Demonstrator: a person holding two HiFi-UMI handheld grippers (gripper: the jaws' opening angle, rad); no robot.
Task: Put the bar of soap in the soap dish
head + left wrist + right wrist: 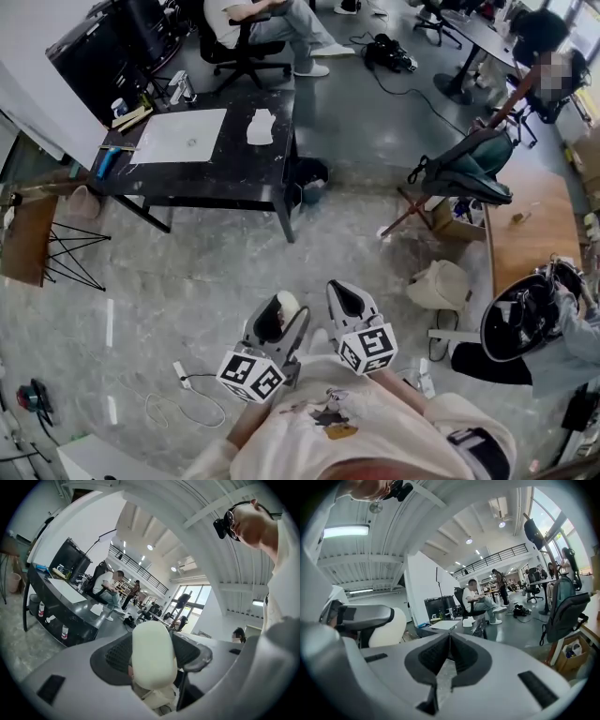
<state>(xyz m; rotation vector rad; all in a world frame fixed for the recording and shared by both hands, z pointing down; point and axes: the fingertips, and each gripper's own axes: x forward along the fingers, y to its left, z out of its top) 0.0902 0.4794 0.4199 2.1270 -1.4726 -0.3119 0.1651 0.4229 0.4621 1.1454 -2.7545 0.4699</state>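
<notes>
My left gripper (279,317) is shut on a cream bar of soap (287,302), held close in front of my body above the floor. In the left gripper view the soap (152,654) stands upright between the dark pads and fills the middle. To the right of it my right gripper (344,296) is shut with nothing in it; its pads (433,656) meet in the right gripper view, where the soap (389,626) shows at the left. A small white object (261,127), perhaps the soap dish, lies on the black table (239,178) far ahead.
A white sheet (178,136) and small items lie on the black table. Behind it a person sits in a chair (251,33). A backpack on a stand (469,167), a wooden table (528,225) and a white bag (441,283) are on the right. Cables (187,401) lie at the lower left.
</notes>
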